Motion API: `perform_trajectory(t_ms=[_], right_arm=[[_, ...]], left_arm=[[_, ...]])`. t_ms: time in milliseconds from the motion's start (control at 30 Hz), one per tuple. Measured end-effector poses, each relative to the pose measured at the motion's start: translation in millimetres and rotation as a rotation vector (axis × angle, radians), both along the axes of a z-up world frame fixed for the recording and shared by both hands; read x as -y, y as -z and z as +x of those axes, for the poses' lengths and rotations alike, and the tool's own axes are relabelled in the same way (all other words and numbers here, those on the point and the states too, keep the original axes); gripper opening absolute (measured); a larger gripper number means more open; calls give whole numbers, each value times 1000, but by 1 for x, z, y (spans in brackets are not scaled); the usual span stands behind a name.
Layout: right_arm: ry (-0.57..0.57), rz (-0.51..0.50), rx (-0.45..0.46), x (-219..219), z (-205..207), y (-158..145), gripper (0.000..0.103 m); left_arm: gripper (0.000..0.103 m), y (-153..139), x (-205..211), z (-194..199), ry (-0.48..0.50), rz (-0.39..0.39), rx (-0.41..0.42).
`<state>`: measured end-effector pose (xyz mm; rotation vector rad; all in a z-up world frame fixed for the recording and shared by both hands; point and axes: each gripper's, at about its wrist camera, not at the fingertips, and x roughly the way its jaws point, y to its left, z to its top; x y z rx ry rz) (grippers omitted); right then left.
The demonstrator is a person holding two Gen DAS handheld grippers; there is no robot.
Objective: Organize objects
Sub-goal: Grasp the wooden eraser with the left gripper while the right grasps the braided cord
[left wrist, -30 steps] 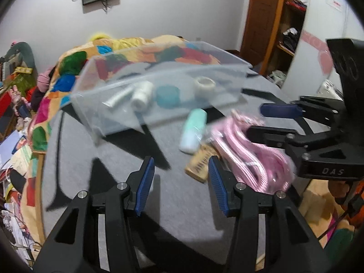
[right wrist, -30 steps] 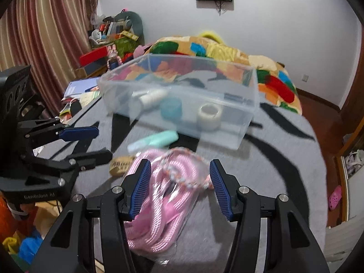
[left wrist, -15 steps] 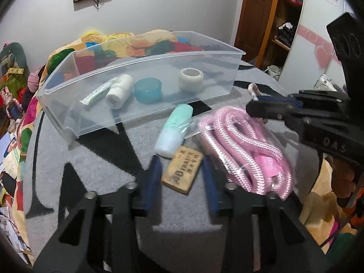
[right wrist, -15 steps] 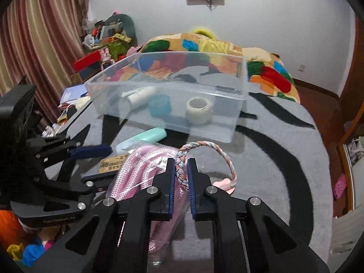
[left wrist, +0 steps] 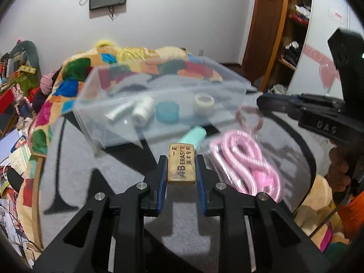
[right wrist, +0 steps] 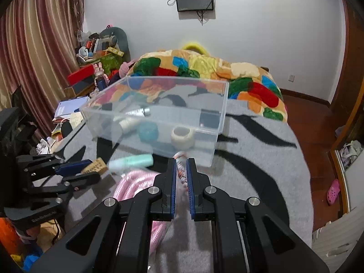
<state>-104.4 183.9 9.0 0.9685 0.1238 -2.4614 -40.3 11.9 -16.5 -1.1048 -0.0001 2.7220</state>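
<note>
My left gripper (left wrist: 181,159) is shut on a tan 4B eraser (left wrist: 182,167) and holds it above the grey rug; it also shows in the right wrist view (right wrist: 95,165). My right gripper (right wrist: 181,162) is shut on a pastel braided rope ring (right wrist: 182,170), which hangs blurred in the left wrist view (left wrist: 249,118). A clear plastic bin (left wrist: 95,113) (right wrist: 223,122) holds a tube, a white bottle, a teal lid (left wrist: 167,112) and a tape roll (left wrist: 204,101). A mint bottle (left wrist: 193,136) (right wrist: 130,161) and a bagged pink rope (left wrist: 245,159) (right wrist: 134,182) lie in front of the bin.
The grey rug with black stripes (right wrist: 261,159) covers the surface. A colourful patchwork quilt (right wrist: 204,68) lies behind the bin. Clutter sits by the curtain at left (right wrist: 95,52). A wooden wardrobe (left wrist: 268,34) stands at the right.
My left gripper closed on the eraser and lifted it off the rug. My right gripper, shut on the braided ring, raised it toward the bin's front wall.
</note>
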Motion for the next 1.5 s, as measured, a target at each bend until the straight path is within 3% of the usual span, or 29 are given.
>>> perform_trajectory(t_ms=[267, 333, 467, 533, 767, 867, 1033, 1233, 1500], right_arm=[[-3, 8, -38, 4, -8, -13, 8], [4, 10, -2, -1, -11, -6, 9], [48, 10, 89, -15, -24, 16, 25], [58, 27, 128, -18, -30, 29, 26], [14, 70, 171, -14, -29, 57, 26], [1, 102, 142, -8, -23, 58, 11], [3, 62, 113, -13, -20, 42, 11], [8, -5, 21, -12, -23, -3, 11], [11, 6, -42, 33, -64, -35, 11]], left_arm=[[23, -35, 10, -11, -34, 21, -89], [23, -37, 10, -15, -41, 22, -92], [23, -37, 12, -26, -50, 24, -83], [23, -34, 14, -27, -51, 29, -75], [23, -25, 17, -36, -75, 22, -47], [23, -28, 20, -40, -88, 19, -53], [23, -37, 24, -49, -95, 14, -70], [23, -49, 31, -66, -106, 29, -90], [23, -41, 31, -93, -129, 3, -60]])
